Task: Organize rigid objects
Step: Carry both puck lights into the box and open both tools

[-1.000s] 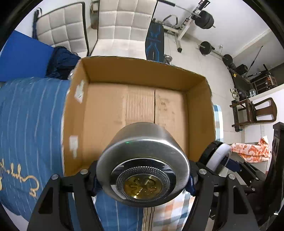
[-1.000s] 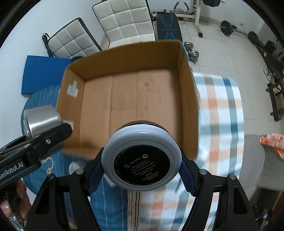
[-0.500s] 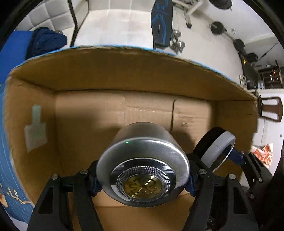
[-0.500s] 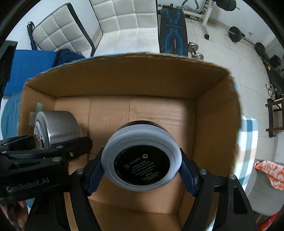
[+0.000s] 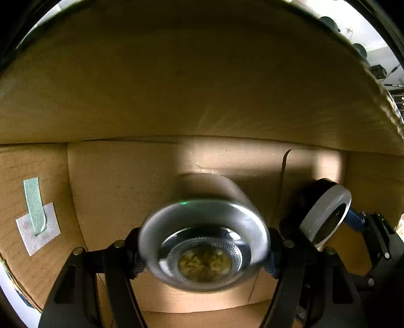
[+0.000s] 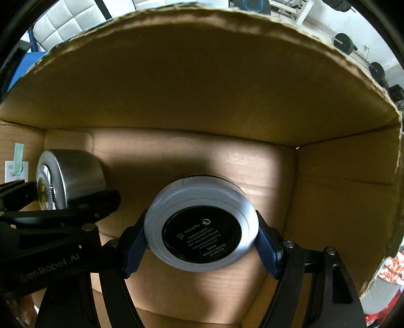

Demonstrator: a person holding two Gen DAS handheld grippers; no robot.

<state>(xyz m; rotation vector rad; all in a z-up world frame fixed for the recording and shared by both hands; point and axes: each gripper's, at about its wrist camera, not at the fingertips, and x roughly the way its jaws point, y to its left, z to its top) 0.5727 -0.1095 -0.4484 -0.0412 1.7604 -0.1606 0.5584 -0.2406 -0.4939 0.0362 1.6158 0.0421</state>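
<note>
My left gripper (image 5: 203, 252) is shut on a round silver metal tin (image 5: 204, 242) with a gold emblem on its lid, held low inside an open cardboard box (image 5: 176, 75). My right gripper (image 6: 202, 237) is shut on a round grey compact (image 6: 202, 227) with a black printed label, also held inside the box (image 6: 202, 88), to the right of the tin (image 6: 68, 174). In the left wrist view the compact (image 5: 325, 212) and the right gripper show at the right. Both objects hang just above the box floor; contact with it cannot be told.
A strip of pale green tape on a white patch (image 5: 36, 217) sticks to the box's left wall. The box's far wall fills most of both views. Beyond its rim are white padded chairs (image 6: 65, 22) and gym weights (image 6: 346, 43).
Both grippers have moved forward and down from above the box into it, carrying the tin and the compact. The box walls now fill both views.
</note>
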